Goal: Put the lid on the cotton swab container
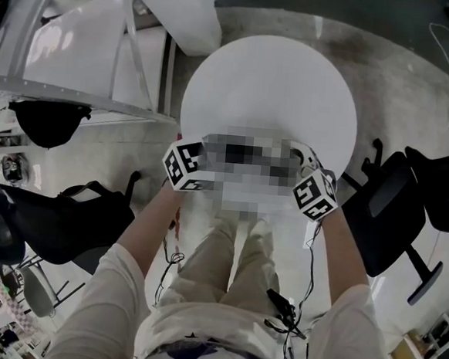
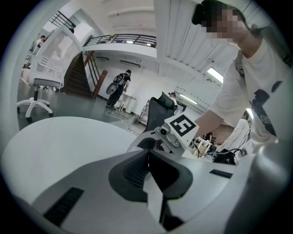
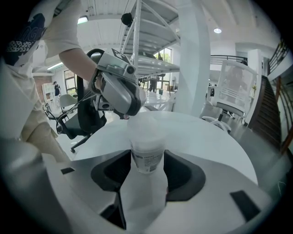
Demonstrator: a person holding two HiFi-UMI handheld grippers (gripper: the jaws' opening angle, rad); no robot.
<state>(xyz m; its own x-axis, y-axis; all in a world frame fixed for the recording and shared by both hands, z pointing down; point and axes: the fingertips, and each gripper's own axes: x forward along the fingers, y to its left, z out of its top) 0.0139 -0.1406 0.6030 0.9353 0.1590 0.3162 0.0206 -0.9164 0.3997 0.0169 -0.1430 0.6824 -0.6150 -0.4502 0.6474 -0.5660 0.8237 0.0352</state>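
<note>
The right gripper (image 3: 147, 169) has its jaws spread and closed on the cotton swab container (image 3: 147, 153), which stands upright between them with one pad against each side of its labelled lower part. The container's base is on the round white surface (image 1: 270, 85), close to the edge nearest the person. Its upper part is cloudy white and looks like the lid (image 3: 145, 125) seated on top, though the seam between the two is hard to make out. Just beyond the right jaws and a little to their left, the left gripper (image 3: 122, 114) comes in from above at a shallow downward slant. Its tip is right at the top edge of the container, and I cannot tell whether it touches. In the left gripper view its jaws are pressed together, the ribbed pads meeting along a thin line with nothing between them. Straight ahead of these closed jaws is the right gripper's body with its square-marker cube (image 2: 183, 127), and a bare forearm (image 2: 215, 116) in a white sleeve reaches down behind it. In the head view a mosaic patch covers both sets of jaws and the container. Only the two marker cubes show at its left and right ends, each with an arm behind it. A black office chair (image 1: 388, 215) stands on the floor beside the surface, off to the right of the right jaws.
</note>
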